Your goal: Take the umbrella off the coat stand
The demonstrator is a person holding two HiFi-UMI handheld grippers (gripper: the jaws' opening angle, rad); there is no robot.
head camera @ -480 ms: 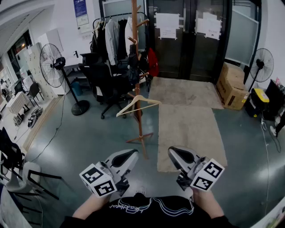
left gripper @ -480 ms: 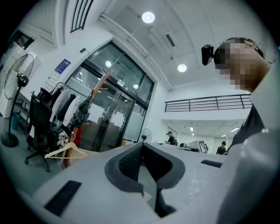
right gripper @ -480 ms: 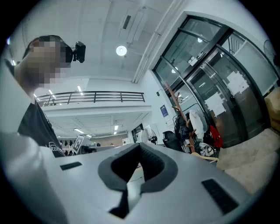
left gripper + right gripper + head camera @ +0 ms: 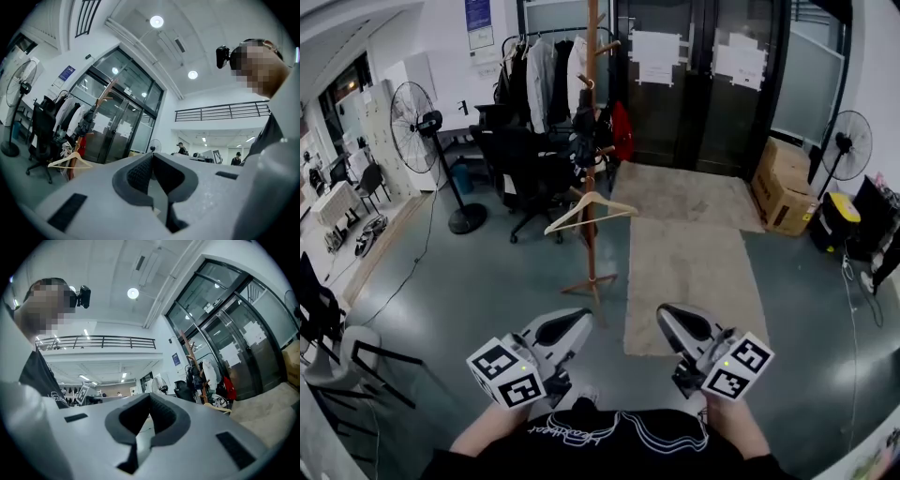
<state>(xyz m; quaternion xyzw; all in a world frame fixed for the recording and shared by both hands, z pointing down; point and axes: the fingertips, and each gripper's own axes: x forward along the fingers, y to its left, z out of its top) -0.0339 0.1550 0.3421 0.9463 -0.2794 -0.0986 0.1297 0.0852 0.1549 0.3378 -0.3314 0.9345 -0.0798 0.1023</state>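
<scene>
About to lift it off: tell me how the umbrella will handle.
The umbrella looks folded and hangs along the stand, so probably stiff down its length with loose fabric. The stand is a thin pole on small feet: a sideways tug may tip it. The hanger hooked below could swing or drop.

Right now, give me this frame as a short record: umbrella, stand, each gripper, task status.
umbrella: dark, folded, hanging on the stand
coat stand: wooden pole, upright, left of the rug
left gripper: shut, empty, low near the person's body
right gripper: shut, empty, level with the left
task status: not started; both grippers well short of the stand
</scene>
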